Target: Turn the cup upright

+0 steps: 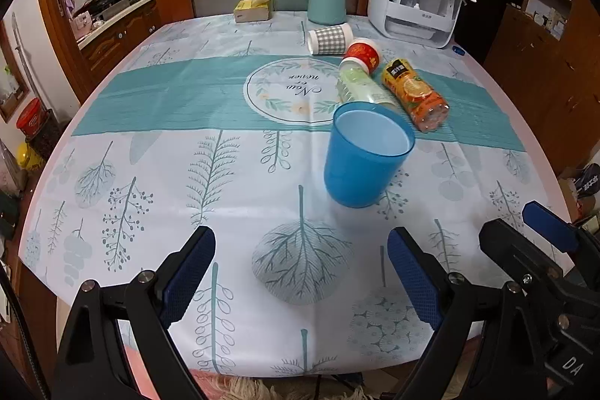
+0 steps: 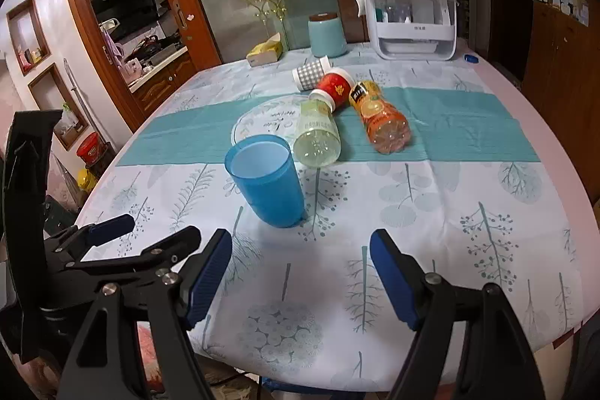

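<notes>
Near the worktop's (image 1: 112, 107) middle your blue cup (image 1: 365, 156) already stands mouth-up, apparently finished, with both the left gripper (image 1: 300, 272) and right gripper (image 2: 300, 272) spread apart, holding nothing.

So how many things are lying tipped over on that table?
4. A checked cup lies farthest back, a red cup in front of it, then a pale green bottle and an orange juice bottle side by side. The blue cup stands upright. None seem hidden.
</notes>
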`<state>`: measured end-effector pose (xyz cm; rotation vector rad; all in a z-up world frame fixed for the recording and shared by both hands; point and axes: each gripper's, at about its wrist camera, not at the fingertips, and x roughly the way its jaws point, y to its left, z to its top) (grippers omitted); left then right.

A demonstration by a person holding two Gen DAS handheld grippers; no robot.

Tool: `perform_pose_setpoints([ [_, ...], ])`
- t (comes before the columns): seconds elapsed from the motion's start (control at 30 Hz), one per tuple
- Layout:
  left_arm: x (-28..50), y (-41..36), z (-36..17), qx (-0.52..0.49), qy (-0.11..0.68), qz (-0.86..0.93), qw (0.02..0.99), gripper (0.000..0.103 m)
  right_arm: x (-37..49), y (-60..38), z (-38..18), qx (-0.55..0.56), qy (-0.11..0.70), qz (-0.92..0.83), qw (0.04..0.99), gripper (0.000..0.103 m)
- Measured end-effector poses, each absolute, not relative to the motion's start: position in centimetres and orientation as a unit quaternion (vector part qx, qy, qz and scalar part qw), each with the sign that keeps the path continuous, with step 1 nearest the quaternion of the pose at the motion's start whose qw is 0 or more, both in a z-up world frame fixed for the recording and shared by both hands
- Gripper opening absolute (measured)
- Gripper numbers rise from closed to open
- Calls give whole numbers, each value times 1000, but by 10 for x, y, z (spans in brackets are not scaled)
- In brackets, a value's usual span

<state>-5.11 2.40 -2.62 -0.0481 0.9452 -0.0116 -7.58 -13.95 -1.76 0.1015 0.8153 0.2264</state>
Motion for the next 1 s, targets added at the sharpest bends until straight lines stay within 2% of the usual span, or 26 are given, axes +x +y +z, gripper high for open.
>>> perform_pose_setpoints([
  [1.0,-55,30,-13,-14,431,27,902,92,-79,-131,-10,16,378,86,922,77],
])
